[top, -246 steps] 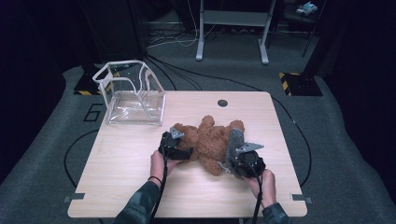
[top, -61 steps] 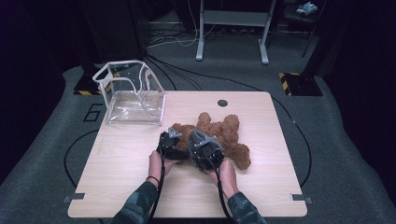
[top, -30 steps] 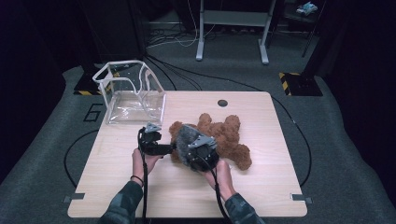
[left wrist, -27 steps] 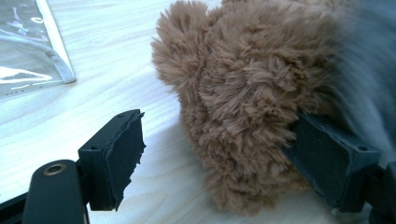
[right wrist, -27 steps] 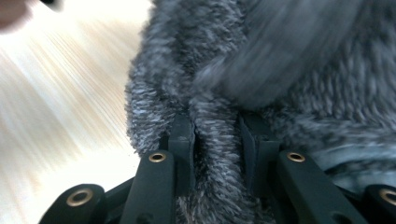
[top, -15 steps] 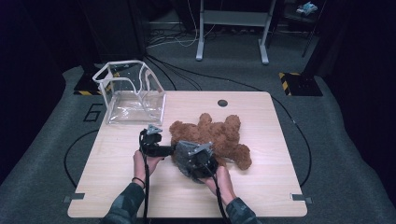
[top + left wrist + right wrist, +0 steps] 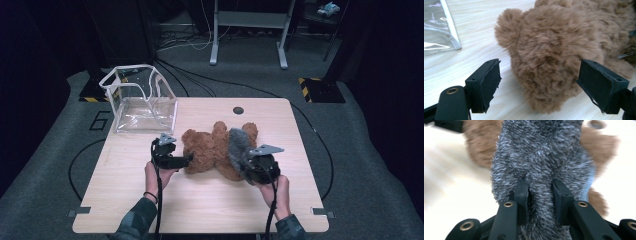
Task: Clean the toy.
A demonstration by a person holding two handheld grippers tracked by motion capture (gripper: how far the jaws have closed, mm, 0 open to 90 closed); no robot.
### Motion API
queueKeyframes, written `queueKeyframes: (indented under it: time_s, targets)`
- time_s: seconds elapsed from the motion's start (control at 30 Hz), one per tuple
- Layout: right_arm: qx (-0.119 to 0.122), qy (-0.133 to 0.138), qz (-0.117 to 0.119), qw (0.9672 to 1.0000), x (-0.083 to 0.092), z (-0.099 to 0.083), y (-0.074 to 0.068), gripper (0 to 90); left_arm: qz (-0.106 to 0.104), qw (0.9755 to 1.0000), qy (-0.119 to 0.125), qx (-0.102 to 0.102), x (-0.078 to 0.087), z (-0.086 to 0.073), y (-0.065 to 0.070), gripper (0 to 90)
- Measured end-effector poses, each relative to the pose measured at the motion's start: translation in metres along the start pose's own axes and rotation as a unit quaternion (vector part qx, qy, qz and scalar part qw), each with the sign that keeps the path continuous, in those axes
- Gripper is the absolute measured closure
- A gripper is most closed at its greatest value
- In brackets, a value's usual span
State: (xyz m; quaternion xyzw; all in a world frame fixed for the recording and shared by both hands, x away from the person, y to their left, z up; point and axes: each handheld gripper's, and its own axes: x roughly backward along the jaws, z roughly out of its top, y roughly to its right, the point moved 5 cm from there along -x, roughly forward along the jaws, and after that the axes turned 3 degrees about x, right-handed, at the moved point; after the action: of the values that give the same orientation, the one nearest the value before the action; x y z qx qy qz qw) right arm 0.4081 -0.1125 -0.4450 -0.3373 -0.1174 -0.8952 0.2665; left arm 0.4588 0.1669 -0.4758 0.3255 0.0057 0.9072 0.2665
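Grey fuzzy cloth [image 7: 541, 162] is pinched between the nearly closed jaws of the right gripper [image 7: 540, 195], draped over the brown teddy bear [image 7: 215, 150] lying mid-surface. The left gripper [image 7: 539, 87] has its jaws wide apart either side of the bear's head, untouching. A clear bag [image 7: 142, 102] stands at the far left corner.

Brown teddy [image 7: 212, 150], grey fuzzy garment [image 7: 237, 147] atop

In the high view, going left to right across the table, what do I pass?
Clear plastic box → left gripper, jaws open beside the bear → brown teddy bear → grey furry cloth lying on the bear → right gripper, pinching that cloth.
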Motion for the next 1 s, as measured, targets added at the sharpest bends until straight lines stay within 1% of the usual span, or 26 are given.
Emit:
queueKeyframes:
  time_s: [0.03, 0.13, 0.17, 0.2, 0.23, 0.27, 0.3, 0.33, 0.4, 0.43, 0.47, 0.5, 0.53, 0.57, 0.6, 0.67, 0.7, 0.73, 0.77, 0.8, 0.83, 0.9, 0.97, 1.0]
  targets:
    - [-0.002, 0.005, -0.013, 0.9999, 0.004, -0.001, 0.008, 68.9, -0.001, 1.0, 0.001, -0.001, 0.001, 0.0, 0.002, 17.6]
    - [-0.02, 0.002, -0.055, 0.9983, 0.013, -0.009, 0.03, 68.9, -0.002, 1.0, 0.003, -0.003, 0.002, 0.001, 0.01, 17.4]
    - [-0.021, -0.003, -0.066, 0.9976, 0.014, -0.012, 0.037, 68.9, -0.002, 1.0, 0.003, -0.006, 0.002, 0.001, 0.013, 17.3]
    - [-0.032, -0.003, -0.074, 0.9967, 0.015, -0.016, 0.044, 69.0, -0.002, 1.0, 0.003, -0.006, 0.002, 0.001, 0.013, 17.2]
    - [-0.04, -0.007, -0.08, 0.996, 0.015, -0.02, 0.05, 69.0, -0.004, 1.0, 0.006, 0.0, 0.002, 0.0, 0.019, 17.1]
    - [-0.044, -0.011, -0.083, 0.9955, 0.014, -0.023, 0.055, 68.9, -0.006, 1.0, 0.005, 0.001, 0.001, -0.001, 0.023, 16.9]
    - [-0.055, -0.013, -0.088, 0.9945, 0.013, -0.028, 0.061, 68.9, -0.007, 1.0, 0.004, 0.002, 0.0, -0.002, 0.027, 16.8]
    - [-0.055, -0.013, -0.088, 0.9945, 0.013, -0.028, 0.061, 68.9, -0.007, 1.0, 0.004, 0.002, 0.0, -0.002, 0.027, 16.8]
    - [-0.069, -0.02, -0.095, 0.9929, 0.008, -0.037, 0.07, 68.9, -0.005, 1.0, 0.004, -0.002, -0.001, -0.003, 0.035, 16.8]
    - [-0.069, -0.02, -0.095, 0.9929, 0.008, -0.037, 0.07, 68.9, -0.004, 1.0, 0.004, -0.005, -0.002, -0.004, 0.038, 16.8]
    - [-0.074, -0.027, -0.097, 0.9921, 0.005, -0.042, 0.073, 68.9, -0.001, 0.9999, 0.006, -0.008, -0.004, -0.005, 0.046, 16.8]
    - [-0.079, -0.028, -0.097, 0.9918, 0.004, -0.044, 0.074, 68.9, 0.0, 0.9999, 0.006, -0.01, -0.005, -0.005, 0.05, 16.8]
    - [-0.079, -0.028, -0.097, 0.9918, 0.004, -0.044, 0.074, 68.9, 0.0, 0.9999, 0.006, -0.01, -0.005, -0.005, 0.05, 16.9]
    - [-0.082, -0.029, -0.095, 0.9917, 0.001, -0.046, 0.077, 68.9, 0.001, 0.9999, 0.006, -0.009, -0.008, -0.007, 0.059, 16.9]
    - [-0.086, -0.031, -0.096, 0.9912, 0.001, -0.047, 0.078, 68.9, -0.001, 1.0, 0.005, -0.006, -0.01, -0.009, 0.064, 17.0]
    - [-0.093, -0.033, -0.093, 0.9907, -0.001, -0.049, 0.078, 68.9, -0.006, 0.9999, -0.003, -0.014, -0.015, -0.013, 0.074, 17.0]
    - [-0.086, -0.032, -0.093, 0.9914, -0.002, -0.05, 0.08, 68.9, -0.007, 0.9999, -0.004, -0.013, -0.018, -0.016, 0.08, 17.1]
    - [-0.086, -0.033, -0.091, 0.9915, -0.002, -0.05, 0.08, 68.8, -0.009, 0.9999, -0.006, -0.013, -0.021, -0.018, 0.085, 17.2]
    - [-0.093, -0.036, -0.091, 0.9908, -0.002, -0.05, 0.079, 68.8, -0.01, 0.9998, -0.01, -0.014, -0.024, -0.02, 0.09, 17.5]
    - [-0.093, -0.036, -0.093, 0.9907, -0.003, -0.051, 0.08, 68.8, -0.009, 0.9998, -0.01, -0.013, -0.027, -0.021, 0.093, 17.5]
    - [-0.1, -0.039, -0.093, 0.9899, -0.002, -0.051, 0.079, 68.9, -0.01, 0.9997, -0.016, -0.016, -0.031, -0.023, 0.098, 17.6]
    - [-0.087, -0.035, -0.091, 0.9915, -0.003, -0.052, 0.08, 68.8, -0.01, 0.9995, -0.024, -0.015, -0.037, -0.026, 0.106, 17.9]
    - [-0.093, -0.041, -0.088, 0.9909, -0.005, -0.054, 0.078, 68.8, -0.004, 0.9994, -0.029, -0.019, -0.043, -0.029, 0.111, 18.2]
    - [-0.093, -0.042, -0.089, 0.9908, -0.005, -0.055, 0.078, 68.8, 0.001, 0.9994, -0.031, -0.014, -0.048, -0.03, 0.113, 18.4]
